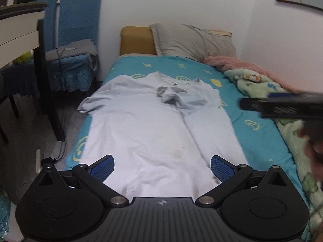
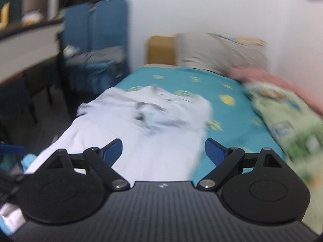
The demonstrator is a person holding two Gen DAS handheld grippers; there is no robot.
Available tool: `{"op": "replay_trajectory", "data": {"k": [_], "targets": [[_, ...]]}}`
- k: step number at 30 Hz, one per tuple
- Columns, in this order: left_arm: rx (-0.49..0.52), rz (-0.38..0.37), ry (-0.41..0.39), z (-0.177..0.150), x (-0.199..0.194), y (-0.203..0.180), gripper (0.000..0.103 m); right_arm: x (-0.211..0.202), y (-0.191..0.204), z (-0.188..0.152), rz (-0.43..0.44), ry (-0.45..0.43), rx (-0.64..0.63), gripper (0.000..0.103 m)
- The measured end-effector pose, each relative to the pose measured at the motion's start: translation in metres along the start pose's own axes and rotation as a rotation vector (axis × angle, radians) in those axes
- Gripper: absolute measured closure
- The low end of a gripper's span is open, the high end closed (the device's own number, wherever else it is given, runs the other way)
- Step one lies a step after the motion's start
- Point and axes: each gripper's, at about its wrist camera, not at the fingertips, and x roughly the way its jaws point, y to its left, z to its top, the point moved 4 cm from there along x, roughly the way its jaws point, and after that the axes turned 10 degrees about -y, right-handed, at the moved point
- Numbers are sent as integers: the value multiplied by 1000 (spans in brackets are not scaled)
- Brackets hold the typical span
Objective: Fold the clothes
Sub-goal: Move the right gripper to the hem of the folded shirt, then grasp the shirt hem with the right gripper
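A pale blue polo shirt (image 1: 145, 125) lies flat on the turquoise bed sheet (image 1: 258, 133), collar toward the pillow. Its right side is folded in over the body, with the right sleeve bunched near the collar. The left sleeve (image 1: 90, 102) hangs out over the bed's left edge. My left gripper (image 1: 162, 168) hovers open above the shirt's hem, nothing between its blue pads. My right gripper (image 2: 163, 152) is open too, above the lower right part of the shirt (image 2: 131, 133); its view is blurred by motion. The right gripper's body (image 1: 282, 104) shows at the right edge of the left wrist view.
A grey pillow (image 1: 191, 40) leans on the headboard. A pink blanket (image 1: 238, 64) and a green patterned blanket (image 1: 286, 121) run along the bed's right side by the wall. Blue-covered chairs (image 1: 76, 40) and a table (image 1: 18, 34) stand left of the bed.
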Motion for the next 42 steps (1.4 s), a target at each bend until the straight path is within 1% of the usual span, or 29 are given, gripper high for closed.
{"op": "replay_trajectory", "data": {"k": [2, 5, 8, 12, 14, 16, 20, 22, 24, 26, 27, 28, 30, 32, 33, 36, 39, 42], "targets": [[-53, 28, 2, -2, 4, 23, 0, 45, 26, 13, 54, 36, -52, 13], [-181, 68, 41, -8, 14, 61, 0, 110, 69, 31, 133, 74, -80, 14], [-308, 99, 59, -16, 22, 95, 0, 166, 120, 37, 213, 90, -154, 14], [-384, 171, 70, -24, 32, 127, 0, 239, 187, 41, 313, 111, -259, 14], [-420, 215, 73, -29, 34, 141, 0, 271, 215, 37, 334, 124, -299, 14], [-429, 264, 87, -34, 39, 149, 0, 299, 238, 33, 339, 122, -343, 14], [-439, 331, 95, -39, 47, 158, 0, 348, 270, 20, 307, 152, -402, 15], [-443, 347, 106, -42, 51, 160, 0, 365, 280, 14, 299, 165, -423, 30], [-450, 353, 122, -45, 56, 160, 0, 380, 284, 8, 264, 176, -452, 31], [-450, 358, 132, -47, 60, 159, 0, 392, 286, 3, 226, 188, -475, 40], [-444, 363, 133, -47, 61, 158, 0, 395, 286, 1, 220, 200, -475, 48], [-435, 370, 132, -48, 62, 157, 0, 397, 285, 1, 210, 202, -479, 65], [-421, 379, 130, -48, 63, 154, 0, 397, 282, 6, 186, 179, -482, 93], [-434, 379, 112, -50, 61, 154, 0, 391, 273, 18, 174, 129, -440, 93], [-442, 373, 95, -49, 60, 154, 0, 383, 266, 27, 171, 86, -405, 94], [-453, 327, 32, -43, 53, 149, 0, 352, 235, 58, 146, -39, -274, 94], [-423, 252, -20, -35, 46, 131, 0, 315, 188, 84, 86, -136, -118, 94], [-412, 204, -55, -30, 41, 116, 0, 279, 129, 99, 20, -214, 45, 94]]}}
